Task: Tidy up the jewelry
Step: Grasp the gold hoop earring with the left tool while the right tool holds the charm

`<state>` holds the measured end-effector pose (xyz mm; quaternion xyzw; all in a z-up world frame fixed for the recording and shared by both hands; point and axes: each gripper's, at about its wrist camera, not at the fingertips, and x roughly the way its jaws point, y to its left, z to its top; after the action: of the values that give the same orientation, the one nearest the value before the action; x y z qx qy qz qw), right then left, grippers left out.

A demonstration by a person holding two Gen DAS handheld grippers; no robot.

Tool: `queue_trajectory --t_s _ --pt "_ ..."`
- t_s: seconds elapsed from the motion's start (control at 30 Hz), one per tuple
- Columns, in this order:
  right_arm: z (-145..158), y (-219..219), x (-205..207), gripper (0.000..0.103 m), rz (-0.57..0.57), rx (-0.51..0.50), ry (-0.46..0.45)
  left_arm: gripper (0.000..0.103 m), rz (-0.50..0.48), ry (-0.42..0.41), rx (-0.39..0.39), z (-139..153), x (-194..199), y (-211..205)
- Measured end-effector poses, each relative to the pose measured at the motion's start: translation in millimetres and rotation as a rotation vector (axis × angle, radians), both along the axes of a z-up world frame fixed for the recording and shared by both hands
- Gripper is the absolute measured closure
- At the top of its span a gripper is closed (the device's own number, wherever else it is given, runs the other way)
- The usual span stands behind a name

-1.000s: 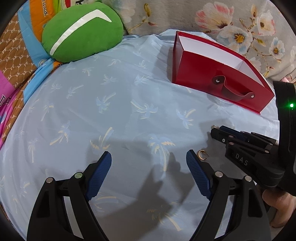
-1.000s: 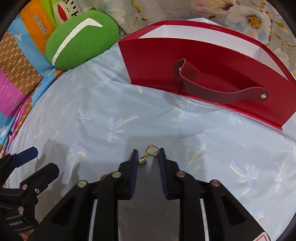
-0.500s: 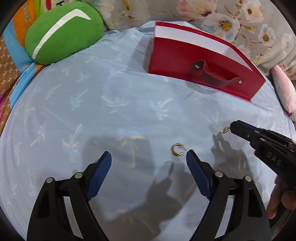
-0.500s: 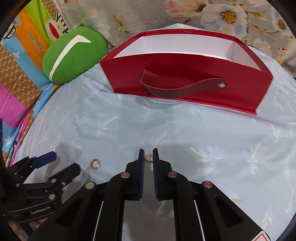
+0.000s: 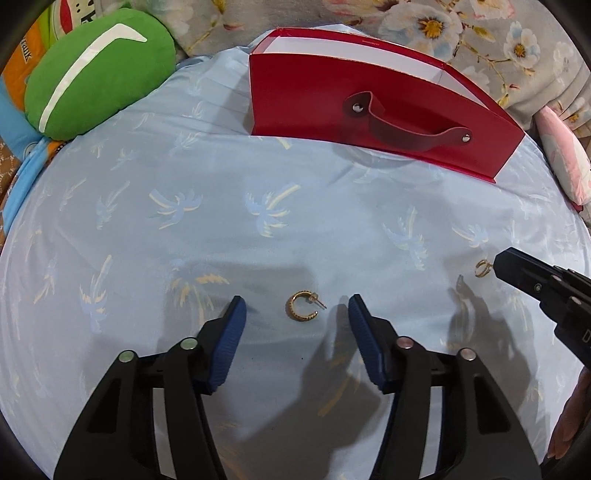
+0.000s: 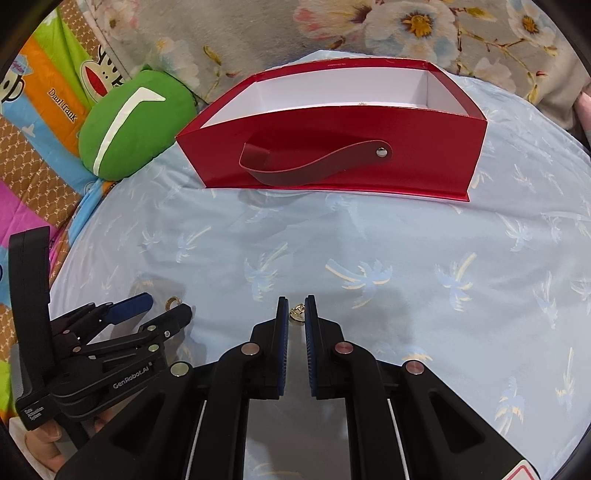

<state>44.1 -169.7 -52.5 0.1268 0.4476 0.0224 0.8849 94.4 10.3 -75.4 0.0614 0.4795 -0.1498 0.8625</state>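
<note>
A gold hoop earring [image 5: 302,306] lies on the light blue sheet, between the open fingers of my left gripper [image 5: 295,317]; it also shows in the right wrist view [image 6: 172,302] beside the left gripper [image 6: 162,308]. My right gripper [image 6: 295,310] is shut on a second gold earring [image 6: 297,311] and holds it above the sheet; in the left wrist view this earring [image 5: 482,268] sticks out of the right gripper's tip [image 5: 496,266]. A red open box [image 6: 332,147] with a white inside and a strap handle stands farther back.
A green round cushion [image 5: 96,70] lies at the back left on a colourful blanket [image 6: 37,140]. Floral fabric [image 6: 369,33] runs behind the box. A pink item [image 5: 565,155] lies at the right edge. The blue palm-print sheet [image 6: 369,251] covers the middle.
My right gripper has closed on the earring and lifted it toward the box. My left gripper has moved up to the hoop earring, which now lies between its narrowed open fingers.
</note>
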Motion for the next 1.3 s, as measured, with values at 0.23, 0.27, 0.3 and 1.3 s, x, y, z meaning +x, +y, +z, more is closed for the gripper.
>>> queue_trajectory --t_s 0.23,0.27,0.3,1.3 --pt "0 -1 -4 0.095 0.003 0.006 -0.006 0.081 0.001 -0.005 0.018 2 2 -1" --pt "0 -2 -5 0.095 0.003 0.008 -0.007 0.083 0.0 -0.002 0.016 2 2 -1" --pt "1 -2 -6 0.095 0.002 0.009 -0.008 0.083 -0.001 0.004 0.009 2 2 0" --pt "60 -9 -39 0.095 0.001 -0.009 -0.158 0.083 -0.001 -0.084 -0.053 67 -13 -5"
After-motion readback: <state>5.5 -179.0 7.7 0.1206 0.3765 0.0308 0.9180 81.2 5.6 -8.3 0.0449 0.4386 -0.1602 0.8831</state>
